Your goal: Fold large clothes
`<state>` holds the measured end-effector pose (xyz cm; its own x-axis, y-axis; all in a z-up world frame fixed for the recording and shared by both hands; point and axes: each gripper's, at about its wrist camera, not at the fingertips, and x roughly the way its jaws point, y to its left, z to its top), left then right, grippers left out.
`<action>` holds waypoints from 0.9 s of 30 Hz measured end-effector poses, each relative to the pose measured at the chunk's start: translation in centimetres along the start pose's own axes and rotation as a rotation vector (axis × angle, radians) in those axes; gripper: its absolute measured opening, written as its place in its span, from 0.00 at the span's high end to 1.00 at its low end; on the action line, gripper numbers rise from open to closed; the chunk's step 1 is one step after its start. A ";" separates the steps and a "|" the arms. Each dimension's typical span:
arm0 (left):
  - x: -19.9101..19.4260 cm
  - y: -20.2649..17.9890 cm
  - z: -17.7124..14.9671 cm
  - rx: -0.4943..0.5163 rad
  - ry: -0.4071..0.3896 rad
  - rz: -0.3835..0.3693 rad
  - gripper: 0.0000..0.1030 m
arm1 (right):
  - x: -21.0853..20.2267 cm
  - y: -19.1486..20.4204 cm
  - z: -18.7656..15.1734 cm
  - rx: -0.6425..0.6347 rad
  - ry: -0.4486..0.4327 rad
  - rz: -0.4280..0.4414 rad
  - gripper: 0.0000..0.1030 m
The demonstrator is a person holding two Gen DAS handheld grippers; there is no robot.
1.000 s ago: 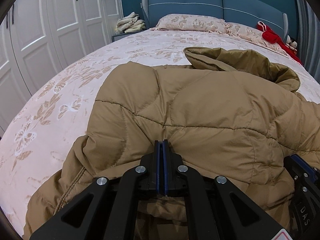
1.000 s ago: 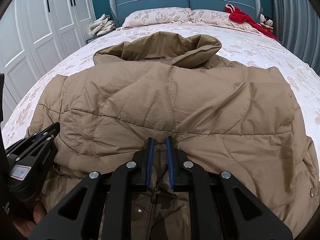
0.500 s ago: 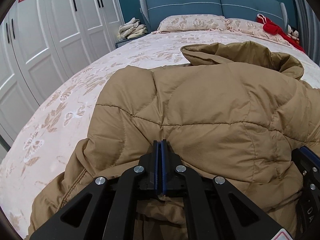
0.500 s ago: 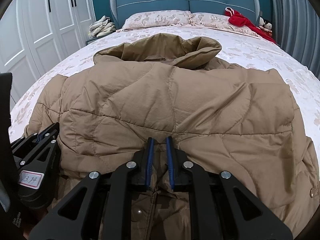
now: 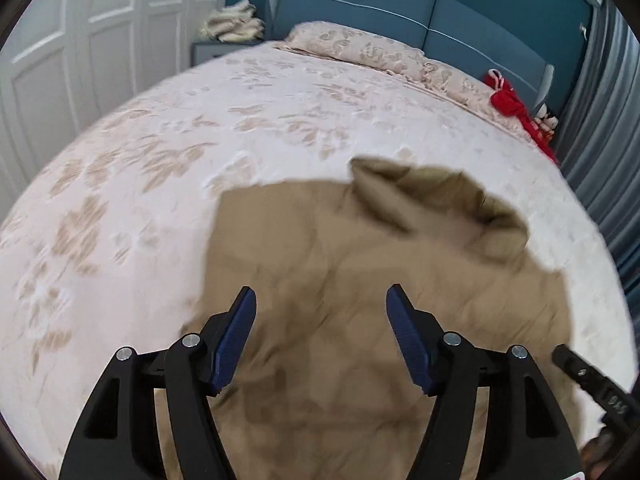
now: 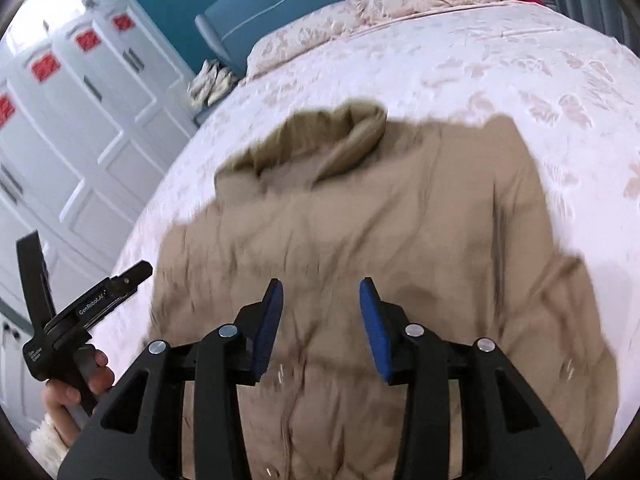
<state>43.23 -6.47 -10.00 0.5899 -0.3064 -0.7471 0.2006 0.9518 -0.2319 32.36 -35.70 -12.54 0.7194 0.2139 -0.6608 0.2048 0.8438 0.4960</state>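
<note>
We list: tan puffer jacket (image 6: 360,248), flat on the floral bedspread (image 5: 160,152), frame centre. Left gripper (image 5: 320,300) and right gripper (image 6: 321,292) have just been opening, nothing between their jaws.

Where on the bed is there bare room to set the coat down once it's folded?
Bare bedspread lies left of the tan coat, toward the wardrobe, and in the strip between its hood and the pillows. The far right corner is crowded by a red item.

Left black tongs with blue pads (image 5: 320,294): jaws just opened wide, nothing held between. Right black tongs, blue pads (image 6: 321,286): jaws just opened partway, nothing gripped. Both angled downward.
</note>
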 end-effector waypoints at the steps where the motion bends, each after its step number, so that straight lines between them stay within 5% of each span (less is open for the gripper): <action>1: 1.0 -0.5 1.4 -0.024 0.022 -0.042 0.36 | 0.3 -0.3 1.3 0.029 -0.017 0.012 0.61; 5: 6.6 -2.9 5.1 -0.093 0.172 -0.142 0.36 | 3.1 -0.8 5.7 0.085 -0.058 -0.026 0.51; 11: 12.2 -4.8 6.4 -0.094 0.247 -0.099 0.41 | 8.3 -2.2 8.1 0.166 -0.021 -0.045 0.51; 12: 12.4 -4.7 6.4 -0.101 0.246 -0.102 0.50 | 9.0 -2.5 8.2 0.185 -0.009 -0.037 0.54; 14: 12.8 -4.6 6.6 -0.103 0.251 -0.121 0.75 | 10.2 -2.8 8.5 0.214 0.004 0.014 0.86; 15: 12.9 -4.4 6.5 -0.104 0.253 -0.117 0.85 | 10.4 -2.7 8.5 0.216 0.009 0.026 0.91; 20: 11.7 -4.1 5.5 -0.065 0.185 -0.121 0.94 | 8.6 -1.5 7.5 0.107 -0.060 -0.011 0.96; 27: 13.5 -3.6 2.2 0.026 0.150 -0.071 0.92 | 11.0 -2.6 4.9 -0.020 0.001 -0.124 0.99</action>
<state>52.21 -14.05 -17.86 0.4504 -0.3659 -0.8144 0.2593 0.9265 -0.2728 42.96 -37.97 -18.35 0.6885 0.1080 -0.7172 0.2791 0.8732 0.3995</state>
